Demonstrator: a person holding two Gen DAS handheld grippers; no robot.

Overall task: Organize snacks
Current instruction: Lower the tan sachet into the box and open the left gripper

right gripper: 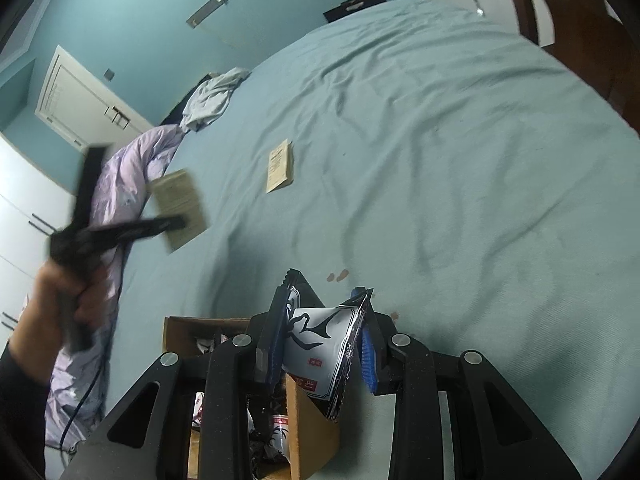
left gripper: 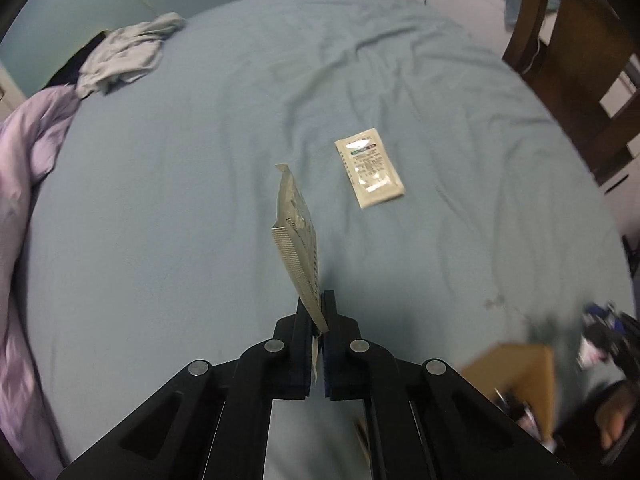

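Blue walls and white cupboards stand around a wide bed with a wrinkled light blue sheet (left gripper: 200,208), and this bed is the working surface.

The left tongs (left gripper: 317,312) are pressed together on the lower corner of a flat pale sachet with fine print (left gripper: 298,236), which stands up from the tips, lifted off the sheet. A second white sachet with small printed text (left gripper: 369,168) lies flat on the sheet, a little further and to the right, well apart from the tongs. The right tongs (right gripper: 324,344) pinch a silver and white snack packet with a black drawing (right gripper: 320,344), and they hold it over an open brown cardboard box (right gripper: 312,432) that already has similar packets inside.

The risks I see:
- The left grip is only on a thin corner, so the sachet can swing or slip out if the hand moves fast; the picture from the right wrist shows it blurred.
- Both tongs may go to the same small box, and they could hit each other or push the box.
- The box stands on soft bedding, so it may tip when a packet presses its wall.
- The right packet is bent between the pads and may catch on the box edge.
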